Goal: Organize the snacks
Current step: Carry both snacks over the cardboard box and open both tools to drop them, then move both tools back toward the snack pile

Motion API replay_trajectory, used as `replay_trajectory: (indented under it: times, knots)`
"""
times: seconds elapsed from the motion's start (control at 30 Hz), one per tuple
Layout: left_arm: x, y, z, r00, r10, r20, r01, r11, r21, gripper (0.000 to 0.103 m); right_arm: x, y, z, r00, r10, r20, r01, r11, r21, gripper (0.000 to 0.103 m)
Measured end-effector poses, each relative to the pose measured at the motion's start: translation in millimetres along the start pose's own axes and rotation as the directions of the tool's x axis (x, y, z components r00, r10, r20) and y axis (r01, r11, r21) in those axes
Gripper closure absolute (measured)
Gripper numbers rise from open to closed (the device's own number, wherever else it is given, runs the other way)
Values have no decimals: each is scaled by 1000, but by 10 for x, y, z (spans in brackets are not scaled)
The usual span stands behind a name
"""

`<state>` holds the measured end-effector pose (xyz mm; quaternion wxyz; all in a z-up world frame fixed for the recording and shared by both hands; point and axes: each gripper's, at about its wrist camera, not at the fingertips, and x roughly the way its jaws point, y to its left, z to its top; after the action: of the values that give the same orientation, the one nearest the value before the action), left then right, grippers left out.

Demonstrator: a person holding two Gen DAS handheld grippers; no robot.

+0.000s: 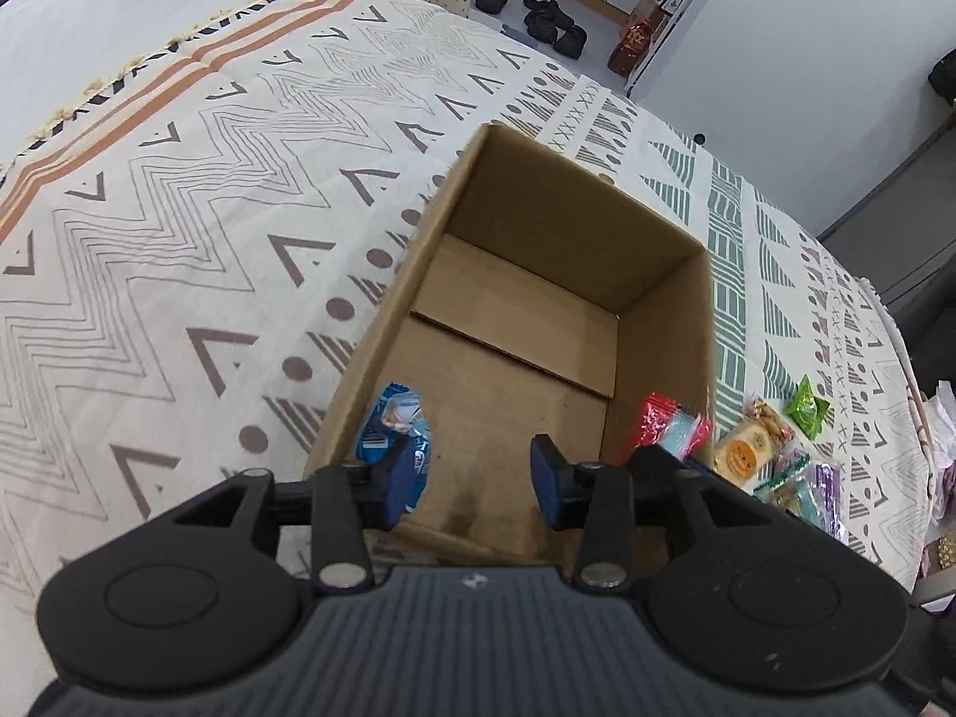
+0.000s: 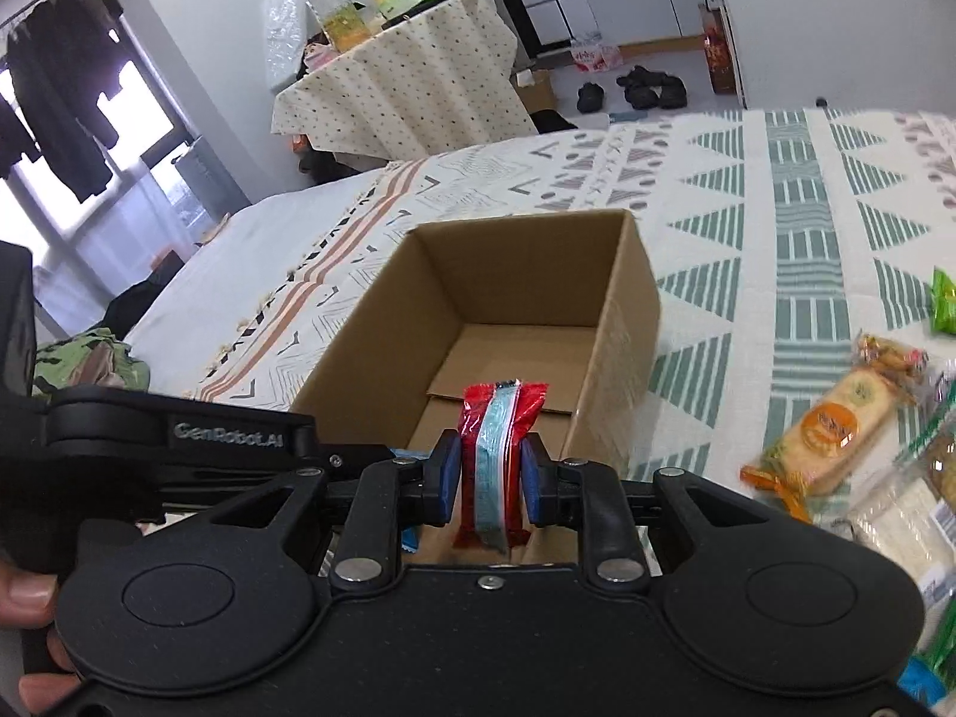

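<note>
An open cardboard box (image 1: 663,322) stands on the patterned cloth; it also shows in the right wrist view (image 2: 621,305). My left gripper (image 1: 472,481) is open over the box's near end, and a blue snack packet (image 1: 394,424) lies inside by the left wall, beside the left finger. My right gripper (image 2: 491,478) is shut on a red snack packet with a light blue stripe (image 2: 499,448), held upright over the box's near right edge; the packet also shows in the left wrist view (image 1: 666,424).
Loose snacks lie on the cloth right of the box: an orange-labelled biscuit pack (image 2: 836,430), a green packet (image 1: 806,406), several clear-wrapped ones (image 1: 806,487). The left gripper's black body (image 2: 179,448) is close on the left. A cloth-covered table with bottles (image 2: 394,77) stands behind.
</note>
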<state>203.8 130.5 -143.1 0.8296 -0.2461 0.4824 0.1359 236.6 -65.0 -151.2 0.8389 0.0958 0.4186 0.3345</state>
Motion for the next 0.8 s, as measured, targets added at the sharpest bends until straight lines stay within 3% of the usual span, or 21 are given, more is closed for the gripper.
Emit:
replay_trajectory:
  times: [0.13,0.43,0.8]
  knots:
    - [-113,-36,-41,1000,10,14,-11,1000,12,49,-105,7,-2,1000,16,8,-16,1000,4,73]
    - [-375,-162,-113,997,30,66,-33,999,35,25,-441,-60,-11,1000,8,23,-9,1000,25,69]
    - [-525,-518,-380,999,10,52,-15,996,84,12,-1030,-446,-120,995,-83,60,77,993,89,39]
